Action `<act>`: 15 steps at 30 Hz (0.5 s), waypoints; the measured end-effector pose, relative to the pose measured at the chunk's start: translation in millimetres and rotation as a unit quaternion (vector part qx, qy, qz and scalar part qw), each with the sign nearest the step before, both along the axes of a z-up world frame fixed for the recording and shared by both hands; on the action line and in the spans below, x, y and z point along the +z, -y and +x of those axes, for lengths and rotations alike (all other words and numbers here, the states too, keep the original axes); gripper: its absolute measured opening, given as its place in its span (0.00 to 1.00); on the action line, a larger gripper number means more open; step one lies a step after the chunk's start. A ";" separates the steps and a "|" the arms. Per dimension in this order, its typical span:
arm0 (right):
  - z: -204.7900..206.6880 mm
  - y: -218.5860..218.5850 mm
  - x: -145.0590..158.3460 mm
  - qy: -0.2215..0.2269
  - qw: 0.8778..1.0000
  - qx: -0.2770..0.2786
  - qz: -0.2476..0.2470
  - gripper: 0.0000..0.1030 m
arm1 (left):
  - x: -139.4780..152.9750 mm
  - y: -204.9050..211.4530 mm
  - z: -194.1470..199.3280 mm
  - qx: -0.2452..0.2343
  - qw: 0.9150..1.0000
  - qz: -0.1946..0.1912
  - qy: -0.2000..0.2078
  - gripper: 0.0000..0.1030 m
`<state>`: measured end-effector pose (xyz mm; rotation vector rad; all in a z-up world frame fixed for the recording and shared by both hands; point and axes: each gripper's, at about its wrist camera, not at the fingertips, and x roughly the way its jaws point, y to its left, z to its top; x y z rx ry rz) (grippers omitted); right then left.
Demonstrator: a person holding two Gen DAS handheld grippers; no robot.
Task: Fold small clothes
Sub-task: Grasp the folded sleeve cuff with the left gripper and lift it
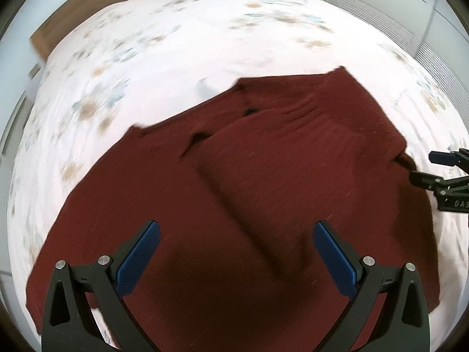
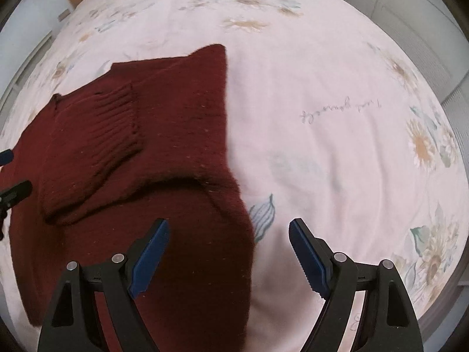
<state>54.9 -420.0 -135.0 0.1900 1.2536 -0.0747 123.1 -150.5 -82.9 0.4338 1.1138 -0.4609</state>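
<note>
A dark red knitted sweater (image 1: pixel 234 193) lies flat on a pale floral bedspread (image 1: pixel 164 44), with a sleeve folded across its body. My left gripper (image 1: pixel 236 234) is open and empty, held over the sweater's lower part. In the right wrist view the sweater (image 2: pixel 164 146) fills the left half, its ribbed cuff (image 2: pixel 108 129) lying on the body. My right gripper (image 2: pixel 228 228) is open and empty, straddling the sweater's right edge. The right gripper also shows at the right edge of the left wrist view (image 1: pixel 431 167). The left gripper's fingertips (image 2: pixel 17 189) show at the left edge of the right wrist view.
The bedspread (image 2: pixel 337 102) stretches to the right, with printed flowers and a line of script. A wooden headboard (image 1: pixel 96 3) lies at the far left. White slatted cupboard doors (image 1: pixel 410 8) stand at the far right.
</note>
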 end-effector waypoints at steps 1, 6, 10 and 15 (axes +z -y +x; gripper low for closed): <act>-0.7 1.0 -1.0 -0.001 1.000 -0.001 0.001 0.82 | -2.5 10.7 1.0 -0.009 1.000 0.002 -0.003 0.99; -4.5 13.8 -6.6 -0.002 1.000 -0.017 0.012 0.82 | -20.9 54.9 4.1 -0.036 0.999 0.014 -0.015 0.99; -3.1 14.1 -10.4 -0.003 1.000 -0.020 0.014 0.82 | -40.6 83.2 8.8 -0.050 0.998 0.035 -0.025 0.98; 5.1 8.9 -17.4 -0.004 1.000 -0.014 0.010 0.82 | -67.3 103.0 20.9 -0.051 0.995 0.070 -0.042 0.81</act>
